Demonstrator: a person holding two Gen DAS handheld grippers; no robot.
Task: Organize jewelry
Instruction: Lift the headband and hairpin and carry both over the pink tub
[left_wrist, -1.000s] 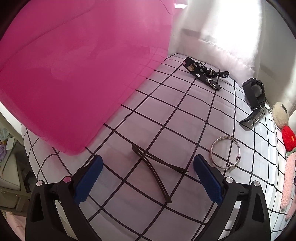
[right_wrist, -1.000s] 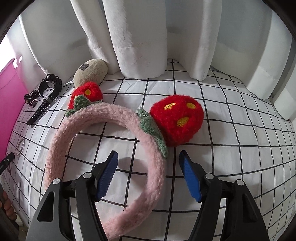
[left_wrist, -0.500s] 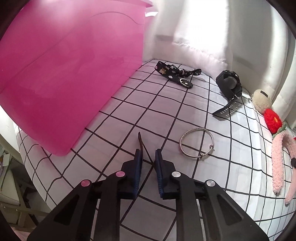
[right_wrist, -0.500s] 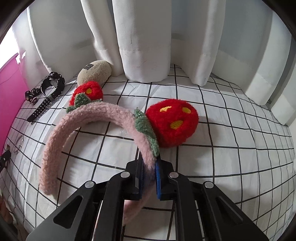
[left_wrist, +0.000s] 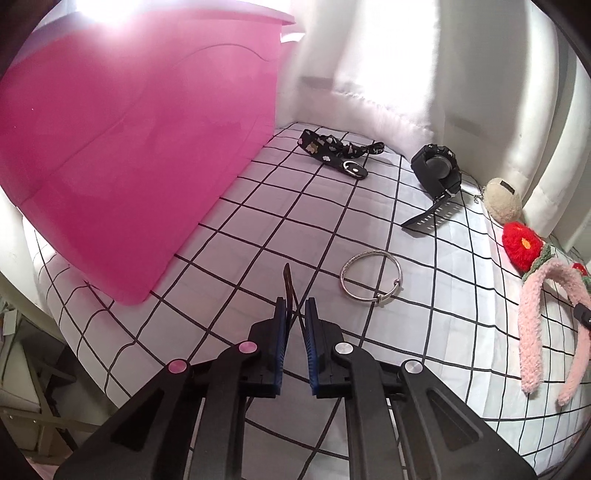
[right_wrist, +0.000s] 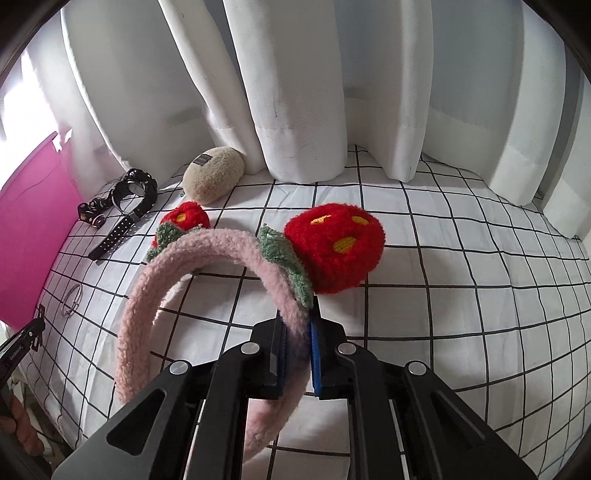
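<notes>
My left gripper (left_wrist: 295, 306) is shut on a thin dark brown hair band (left_wrist: 287, 282) and holds it above the checked cloth. The pink storage box (left_wrist: 140, 147) stands to its left. My right gripper (right_wrist: 298, 317) is shut on a fluffy pink headband (right_wrist: 207, 251) with two red strawberry ears (right_wrist: 336, 251), lifted off the cloth. The headband also shows in the left wrist view (left_wrist: 532, 325). A silver bangle (left_wrist: 371, 275), a black watch (left_wrist: 436, 173) and a black flowered strap (left_wrist: 332, 153) lie on the cloth.
A beige plush pouch (right_wrist: 214, 179) lies by the white curtain (right_wrist: 295, 92) at the back. The checked cloth (right_wrist: 461, 277) covers the table. The pink box (right_wrist: 29, 229) shows at the left edge of the right wrist view.
Both grippers went from open to shut. The left one closed on the dark hair band and raised it. The right one closed on the pink headband and lifted it.
</notes>
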